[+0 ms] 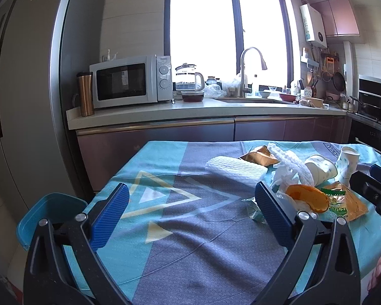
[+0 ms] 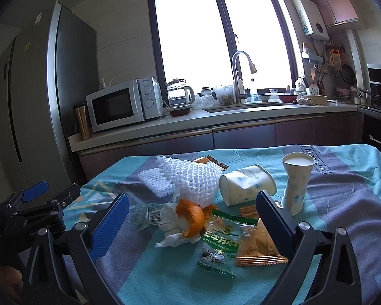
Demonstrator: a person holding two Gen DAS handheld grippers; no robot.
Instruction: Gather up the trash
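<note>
1. Left wrist view: the left gripper (image 1: 191,195) hangs above the tablecloth (image 1: 185,228) with its blue fingers (image 1: 109,213) spread wide and nothing between them.
2. The trash lies ahead and to its right. A flat white foam sheet (image 1: 237,169) sits just beyond the right finger, with a brown wrapper (image 1: 260,156) behind it.
3. An orange peel (image 1: 307,197) lies just right of the right fingertip, touching crumpled tissue.
4. Further right are a green packet (image 1: 339,204), a tipped cup (image 1: 320,169) and a standing cup (image 1: 348,164).
5. A teal bin (image 1: 48,216) shows low at the left, off the table edge.
6. The right gripper (image 1: 376,190) pokes in at the far right edge.
7. Right wrist view: the right gripper (image 2: 191,204) is also wide open and empty, hovering right over the pile.
8. Between its fingers lie the peel (image 2: 191,218), tissue (image 2: 175,233), green packet (image 2: 219,244) and a clear wrapper (image 2: 148,214).
9. An orange packet (image 2: 257,246) rests against the right finger.
10. Foam net (image 2: 190,179) sits ahead, and the tipped cup (image 2: 246,184) lies just beyond the right fingertip.
11. The standing cup (image 2: 297,180) is to the right of that tip.
12. The left gripper (image 2: 35,198) shows far left.
</note>
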